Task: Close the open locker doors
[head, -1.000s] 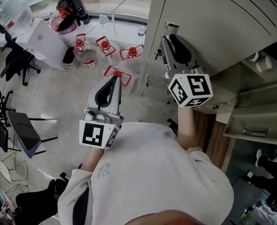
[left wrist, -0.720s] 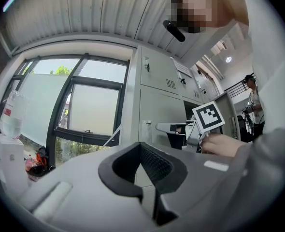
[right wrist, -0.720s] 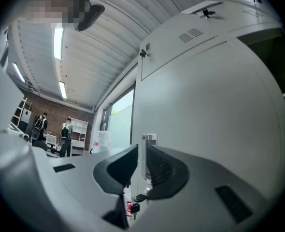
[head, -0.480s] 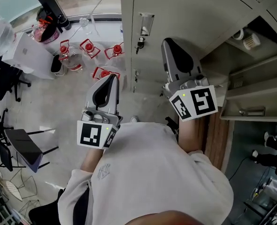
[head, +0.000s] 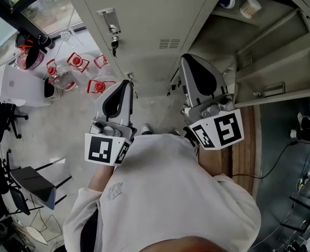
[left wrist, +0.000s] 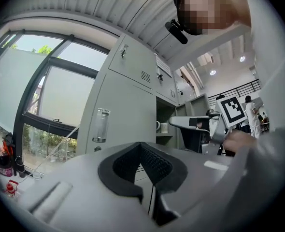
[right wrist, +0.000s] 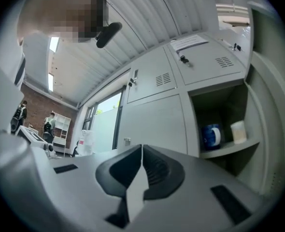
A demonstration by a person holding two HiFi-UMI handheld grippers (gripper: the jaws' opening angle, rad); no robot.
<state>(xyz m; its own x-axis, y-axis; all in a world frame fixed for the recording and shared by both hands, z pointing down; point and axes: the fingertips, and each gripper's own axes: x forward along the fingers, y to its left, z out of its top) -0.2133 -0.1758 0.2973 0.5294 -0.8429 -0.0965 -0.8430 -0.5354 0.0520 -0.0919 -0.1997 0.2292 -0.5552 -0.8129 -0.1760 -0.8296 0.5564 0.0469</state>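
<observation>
Left tongs (head: 126,83) are shut and empty; right tongs (head: 188,58) have just been closing and are shut on nothing. The open locker (head: 223,41) stands just ahead of the right tongs; its door (right wrist: 272,91) hangs out at the right.

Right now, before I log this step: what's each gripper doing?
Left gripper: closed, holding nothing.
Right gripper: just closed, holding nothing.
</observation>
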